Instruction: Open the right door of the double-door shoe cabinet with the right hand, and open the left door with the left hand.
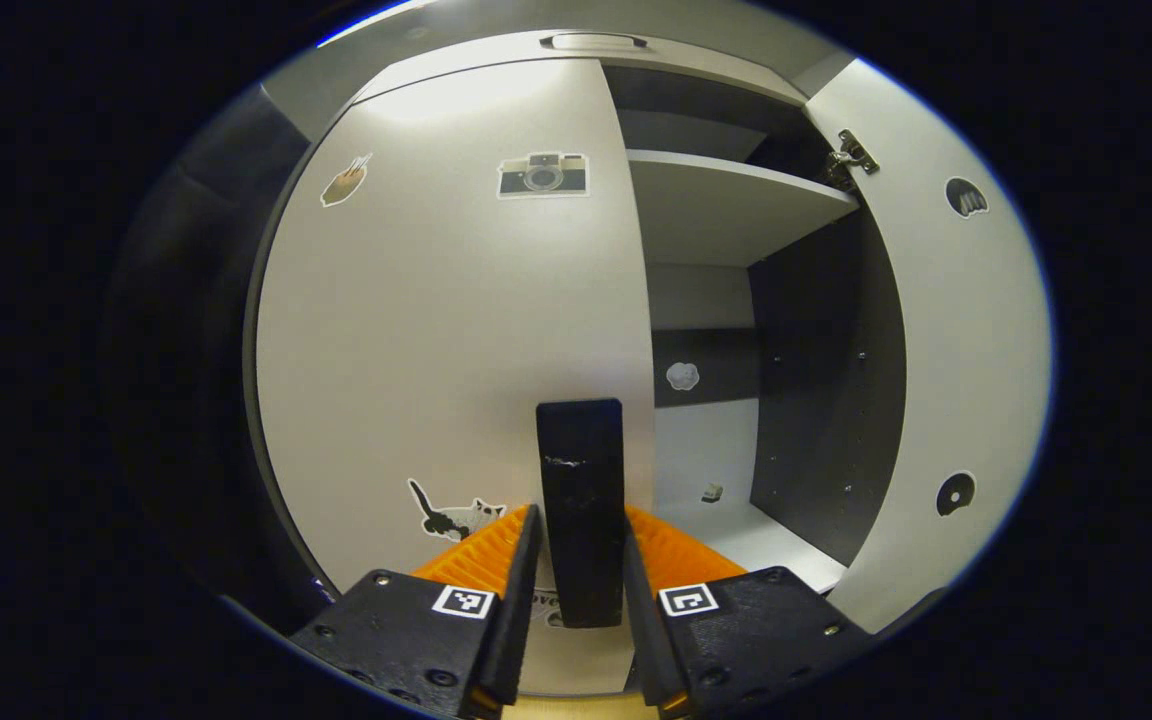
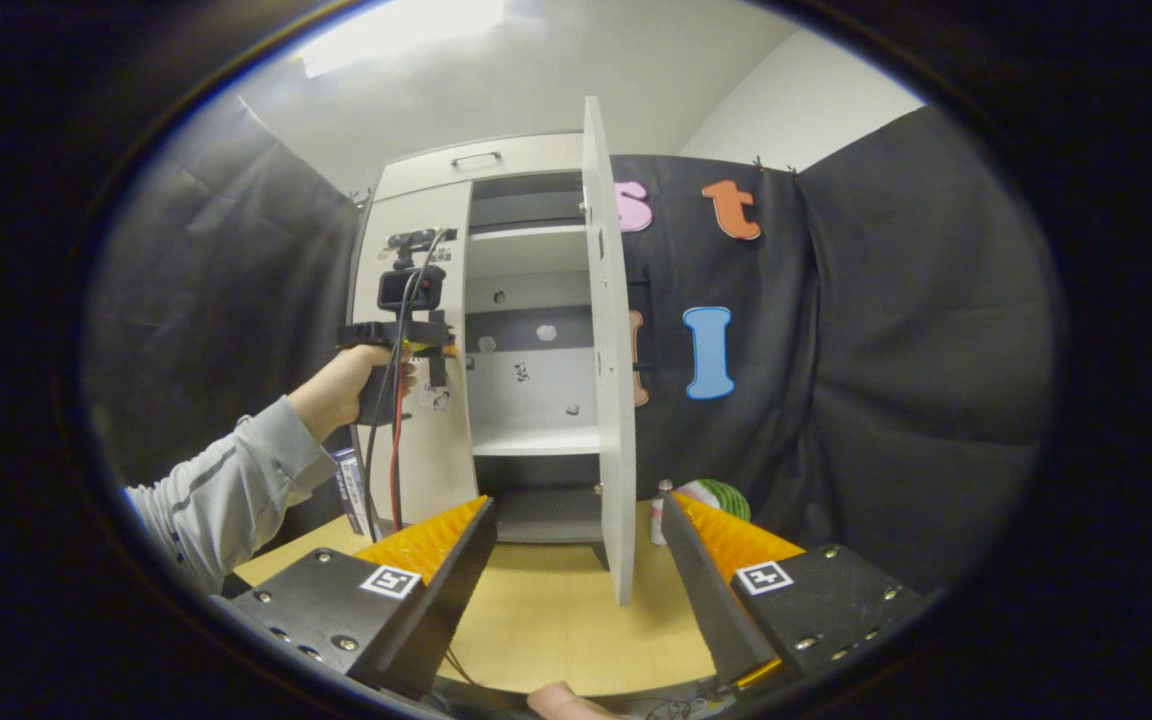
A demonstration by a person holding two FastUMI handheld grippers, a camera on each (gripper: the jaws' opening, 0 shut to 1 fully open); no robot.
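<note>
The white shoe cabinet stands on a wooden table. Its left door, with stickers on it, is closed. A black vertical handle on that door's right edge sits between the fingers of my left gripper, and both press on it. In the right gripper view a hand holds that left gripper at the left door. The right door is swung wide open, edge-on toward me; it also shows as the right door in the left gripper view. My right gripper hangs open over the table, well back from the cabinet.
Inside the cabinet are a white shelf, a dark side wall and a small object on the floor panel. A green-striped round thing lies behind the open door. A box stands by the cabinet's left. Tabletop lies ahead.
</note>
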